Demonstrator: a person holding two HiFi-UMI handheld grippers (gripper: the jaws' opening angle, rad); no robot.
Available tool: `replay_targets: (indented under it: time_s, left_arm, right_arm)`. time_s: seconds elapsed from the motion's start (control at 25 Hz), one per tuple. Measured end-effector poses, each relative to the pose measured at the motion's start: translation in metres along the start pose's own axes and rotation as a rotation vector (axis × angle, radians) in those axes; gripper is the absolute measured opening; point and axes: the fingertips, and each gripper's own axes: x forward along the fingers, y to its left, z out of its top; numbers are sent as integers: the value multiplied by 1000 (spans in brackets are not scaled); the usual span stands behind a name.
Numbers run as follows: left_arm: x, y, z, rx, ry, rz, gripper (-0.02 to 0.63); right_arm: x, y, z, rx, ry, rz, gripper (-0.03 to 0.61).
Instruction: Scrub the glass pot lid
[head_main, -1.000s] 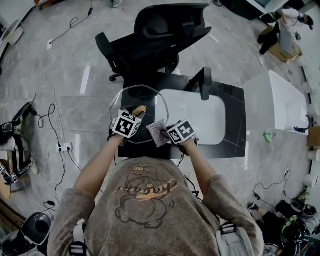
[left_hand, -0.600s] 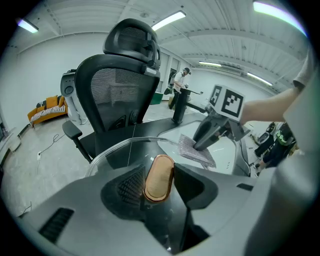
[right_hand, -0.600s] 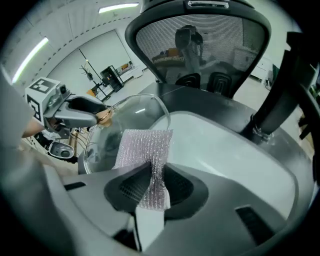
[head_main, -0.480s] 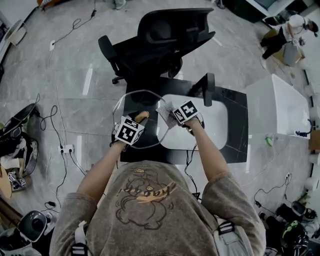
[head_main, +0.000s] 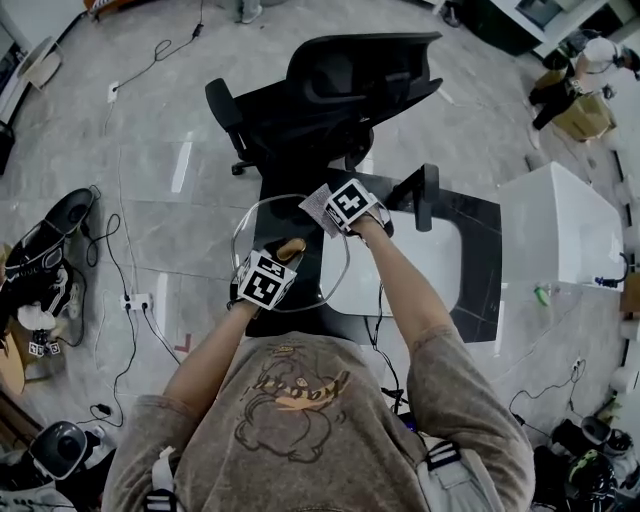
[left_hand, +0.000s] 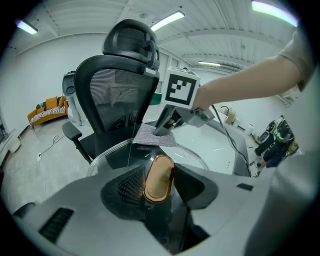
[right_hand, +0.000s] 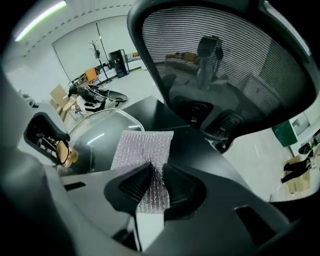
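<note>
1. Pinching the wooden knob (left_hand: 159, 177) hard in my left gripper (left_hand: 158, 187). That holds the glass lid (head_main: 255, 225) up over the dark counter's (head_main: 470, 215) left end, so I'd brace it steady.
2. My right gripper (right_hand: 152, 185) is clamped on the scrub pad (right_hand: 143, 147) at the lid's 1 o'clock rim. I'd press flat and sweep inward.
3. The office chair (head_main: 330, 80) is close at 12, so short strokes.

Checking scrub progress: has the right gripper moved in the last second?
Yes. The right gripper and scrub pad went toward the chair across the lid, from short of the faucet to level with it.
</note>
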Motion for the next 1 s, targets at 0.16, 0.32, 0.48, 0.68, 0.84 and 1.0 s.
replay_targets:
  time_s: [0.16, 0.32, 0.48, 0.68, 0.84, 1.0]
  left_arm:
    - [0, -1, -4, -8, 18, -2, 192]
    - [0, -2, -3, -1, 7, 6, 192]
    - [1, -1, -1, 11, -8, 14, 192]
    - [0, -3, -2, 10, -10, 18, 192]
    - [0, -4, -1, 11, -14, 24, 192]
    - [-2, -3, -1, 16, -22, 27, 192]
  right_arm:
    - [12, 13, 32, -39, -9, 27, 100]
    - [21, 30, 60, -89, -17, 59, 97]
    - [29, 56, 87, -150, -44, 99, 97]
    - [38, 109, 108, -325, -7, 150, 97]
    - [41, 149, 118, -505, 48, 217, 97]
    - [48, 191, 119, -627, 70, 325, 97]
